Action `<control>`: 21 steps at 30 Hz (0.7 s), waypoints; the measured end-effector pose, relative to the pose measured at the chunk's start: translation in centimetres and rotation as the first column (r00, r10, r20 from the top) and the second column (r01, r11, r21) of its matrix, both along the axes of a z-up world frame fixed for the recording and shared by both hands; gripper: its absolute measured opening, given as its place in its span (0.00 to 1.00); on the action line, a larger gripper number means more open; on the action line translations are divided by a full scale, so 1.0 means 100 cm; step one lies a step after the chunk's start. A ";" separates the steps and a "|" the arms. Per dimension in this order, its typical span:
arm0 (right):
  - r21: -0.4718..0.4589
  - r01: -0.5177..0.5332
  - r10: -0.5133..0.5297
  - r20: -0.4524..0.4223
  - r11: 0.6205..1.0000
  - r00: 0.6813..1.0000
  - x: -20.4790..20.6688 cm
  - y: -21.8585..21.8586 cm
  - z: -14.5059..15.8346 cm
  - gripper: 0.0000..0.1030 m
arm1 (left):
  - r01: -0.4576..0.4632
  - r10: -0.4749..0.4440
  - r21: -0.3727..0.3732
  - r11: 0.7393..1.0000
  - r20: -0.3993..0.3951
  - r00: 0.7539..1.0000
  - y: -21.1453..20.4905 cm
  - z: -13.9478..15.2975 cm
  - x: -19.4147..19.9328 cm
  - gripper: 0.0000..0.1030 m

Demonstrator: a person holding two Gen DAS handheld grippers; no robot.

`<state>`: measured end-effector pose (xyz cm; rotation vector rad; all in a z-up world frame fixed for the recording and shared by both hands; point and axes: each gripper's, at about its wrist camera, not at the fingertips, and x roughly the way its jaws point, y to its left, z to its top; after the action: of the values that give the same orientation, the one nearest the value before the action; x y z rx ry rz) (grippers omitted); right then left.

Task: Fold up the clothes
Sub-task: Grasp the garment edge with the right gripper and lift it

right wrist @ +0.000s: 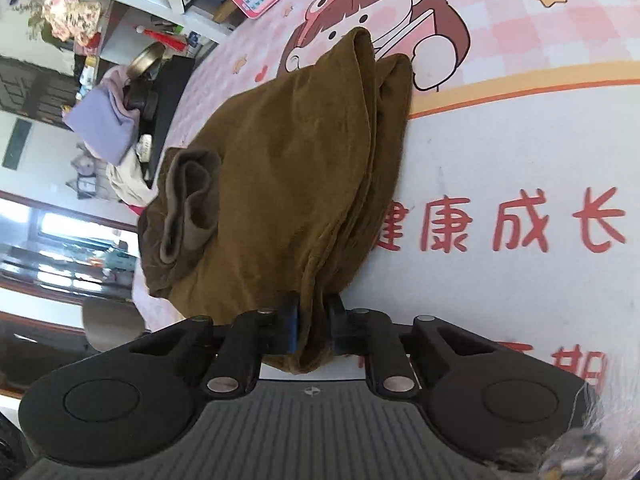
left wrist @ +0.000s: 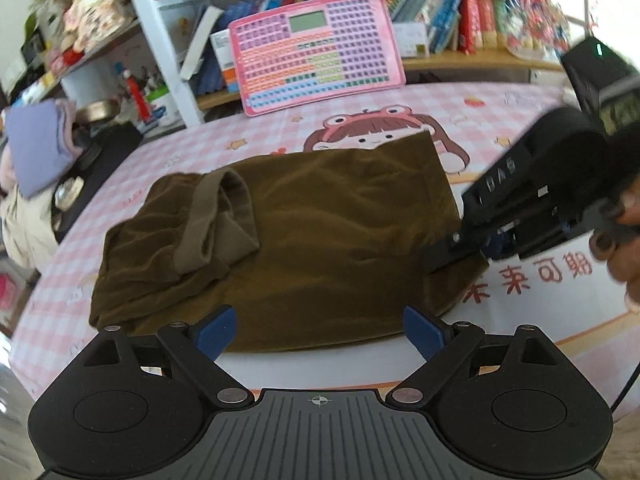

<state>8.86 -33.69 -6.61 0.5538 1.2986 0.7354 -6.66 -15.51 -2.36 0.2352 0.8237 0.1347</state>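
Note:
An olive-brown garment [left wrist: 312, 236] lies partly folded on the pink checked table cover [left wrist: 500, 104], with a lighter ribbed cuff [left wrist: 216, 220] folded over its left part. My left gripper [left wrist: 320, 330] is open and empty at the garment's near edge. My right gripper [left wrist: 444, 258] comes in from the right and is shut on the garment's right near corner. In the right wrist view the right gripper [right wrist: 314, 326] pinches a bunched edge of the garment [right wrist: 296, 168], with the cuff [right wrist: 188, 208] at the left.
A pink keyboard toy [left wrist: 316, 52] leans on a shelf of books [left wrist: 440, 12] behind the table. A lavender cloth [left wrist: 38, 148] and other clutter sit beyond the table's left edge. The cover carries a cartoon girl print [left wrist: 376, 132] and red characters [right wrist: 504, 224].

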 end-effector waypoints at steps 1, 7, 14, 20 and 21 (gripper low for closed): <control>0.021 -0.004 0.004 0.017 1.000 1.000 -0.001 -0.001 0.005 0.11 | 0.012 -0.012 0.027 1.000 -0.003 1.000 -0.003 -0.002 0.001 0.90; 0.107 -0.036 0.027 0.090 0.994 0.996 -0.002 0.000 0.033 0.11 | 0.115 -0.114 0.194 0.974 -0.018 0.993 -0.026 -0.013 0.015 0.90; 0.117 -0.054 0.041 0.108 0.992 0.993 -0.002 0.004 0.041 0.11 | 0.218 -0.232 0.342 0.914 0.001 0.973 -0.052 -0.018 0.038 0.90; 0.119 -0.040 0.030 0.090 0.992 0.995 0.001 -0.001 0.037 0.11 | 0.259 -0.274 0.367 0.893 -0.013 0.962 -0.066 -0.022 0.046 0.90; 0.119 -0.039 0.029 0.089 0.992 0.996 0.001 -0.002 0.037 0.11 | 0.263 -0.276 0.372 0.890 -0.018 0.961 -0.067 -0.023 0.045 0.90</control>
<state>9.00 -33.88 -2.95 0.5915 1.1909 0.8614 -2.13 -22.20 -4.64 0.7016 0.7170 0.0314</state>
